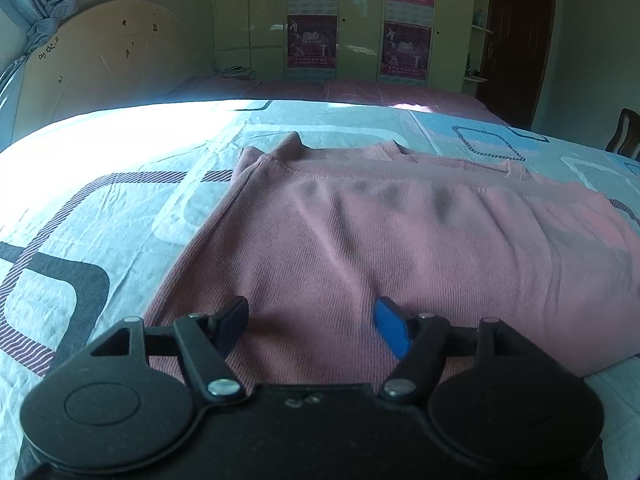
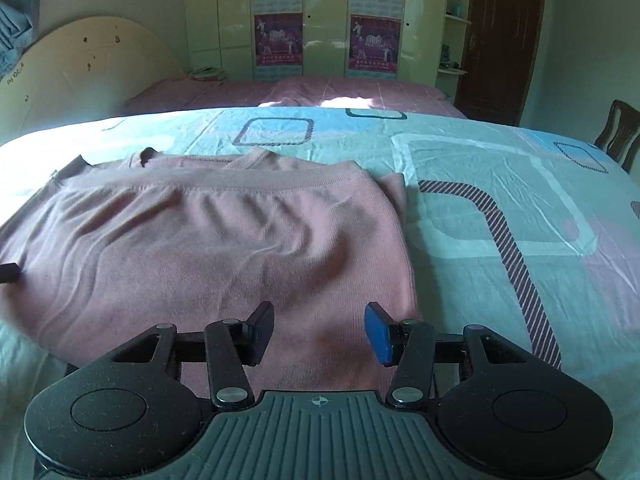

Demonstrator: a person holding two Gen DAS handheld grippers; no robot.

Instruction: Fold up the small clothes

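Observation:
A pink knit garment (image 1: 380, 240) lies folded flat on the patterned bedsheet (image 1: 100, 208), its ribbed hem laid over towards the collar end. My left gripper (image 1: 312, 322) is open and empty, just above the garment's near left part. In the right wrist view the same garment (image 2: 200, 248) lies at left on the sheet (image 2: 500, 200). My right gripper (image 2: 320, 330) is open and empty, over the garment's near right corner. A dark tip of the left gripper (image 2: 8, 272) shows at the left edge of that view.
A second bed with a pink cover (image 1: 340, 92) stands behind. A rounded headboard (image 1: 100, 68) is at the left, a wardrobe with posters (image 1: 312, 40) at the back, a dark door (image 1: 516, 40) and a wooden chair (image 1: 626, 132) at the right.

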